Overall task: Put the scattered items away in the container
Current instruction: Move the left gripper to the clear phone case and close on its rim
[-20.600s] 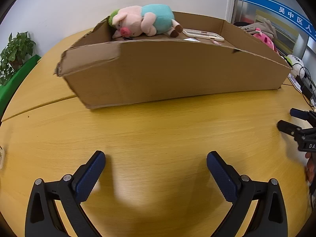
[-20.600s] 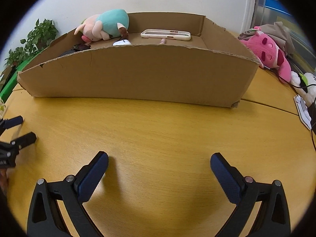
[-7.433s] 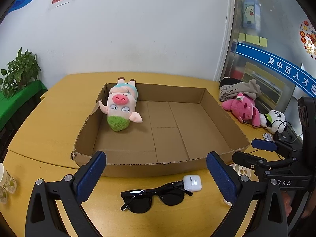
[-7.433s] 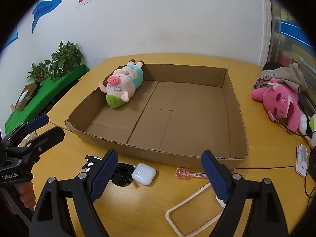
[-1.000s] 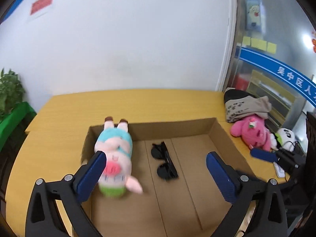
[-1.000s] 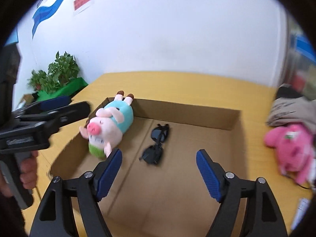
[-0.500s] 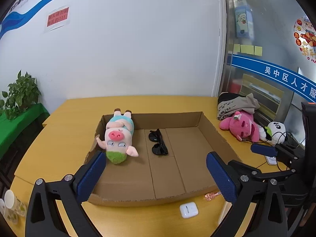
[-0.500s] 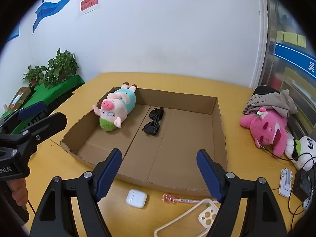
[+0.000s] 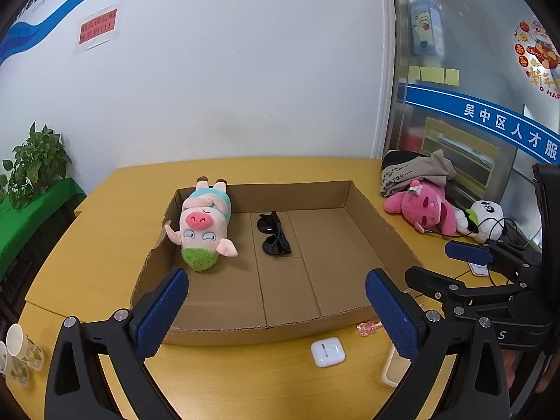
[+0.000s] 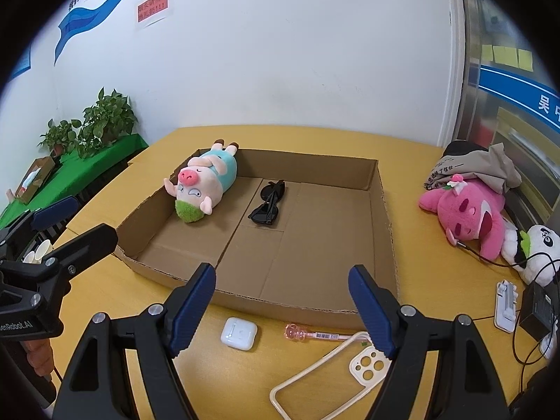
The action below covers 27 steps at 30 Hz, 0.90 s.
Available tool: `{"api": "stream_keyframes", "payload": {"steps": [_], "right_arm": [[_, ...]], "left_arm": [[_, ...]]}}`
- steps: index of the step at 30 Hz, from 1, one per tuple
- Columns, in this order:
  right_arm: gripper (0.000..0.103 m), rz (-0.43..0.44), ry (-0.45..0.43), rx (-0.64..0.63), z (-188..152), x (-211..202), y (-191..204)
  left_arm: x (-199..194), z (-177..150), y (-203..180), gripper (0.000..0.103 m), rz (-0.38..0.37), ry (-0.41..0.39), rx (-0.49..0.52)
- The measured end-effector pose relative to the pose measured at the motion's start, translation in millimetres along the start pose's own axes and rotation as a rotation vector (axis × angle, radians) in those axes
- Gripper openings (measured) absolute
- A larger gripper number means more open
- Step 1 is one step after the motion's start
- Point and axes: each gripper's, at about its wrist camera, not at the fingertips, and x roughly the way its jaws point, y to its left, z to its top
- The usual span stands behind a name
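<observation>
A: What lies in the cardboard tray [image 10: 383, 224] ahead of the right gripper [image 10: 281, 306]?

B: From the left, a plush pig [image 10: 201, 183] against the far left corner, head toward the gripper, feet propped on the back wall. Just right of it, folded black sunglasses [image 10: 266, 203] lie flat on the tray floor, apart from the pig. The right half of the tray holds nothing.

A: And on the table [image 10: 122, 301], nearer the gripper than the tray?

B: A white earbud case [image 10: 239, 333] sits just beyond the left finger, close to the tray's front wall. Right of it lies a pink wand-like stick [image 10: 311, 333], then a clear phone case [image 10: 329, 367] partly hidden behind the right finger.

A: The grippers?

B: Both stand spread wide with nothing between the fingers. The left gripper [image 9: 276, 309] hangs before the same front wall; the earbud case [image 9: 327, 351] lies between its fingers, untouched.

A: Anything around?

B: Far left, paper cups [image 9: 17, 353] at the table edge and potted plants [image 10: 91, 126]. To the right of the tray, a pink plush [image 10: 465, 213], a panda plush [image 10: 535, 248] and tangled cables [image 10: 525, 332]. The tray's front wall stands between the loose items and the tray floor.
</observation>
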Motion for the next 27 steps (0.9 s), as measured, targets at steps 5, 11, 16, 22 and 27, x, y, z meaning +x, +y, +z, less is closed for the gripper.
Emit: {"api": "stream_keyframes", "payload": {"steps": [5,11,16,22,27], "right_arm": [[0.078,0.002,0.008,0.004,-2,3,0],[0.078,0.008,0.015,0.002,-5,6,4],[0.078,0.009,0.028,0.001,-9,10,6],[0.078,0.009,0.043,-0.003,-12,16,7],[0.078,0.012,0.051,-0.004,-12,21,7]], "left_arm": [[2,-3,-1,0.103,0.003,0.008,0.004],[5,-7,1,0.103,0.002,0.015,-0.004],[10,-10,5,0.103,-0.010,0.027,-0.018],[16,-16,5,0.103,-0.025,0.046,-0.009],[22,-18,9,0.103,-0.023,0.060,-0.025]]}}
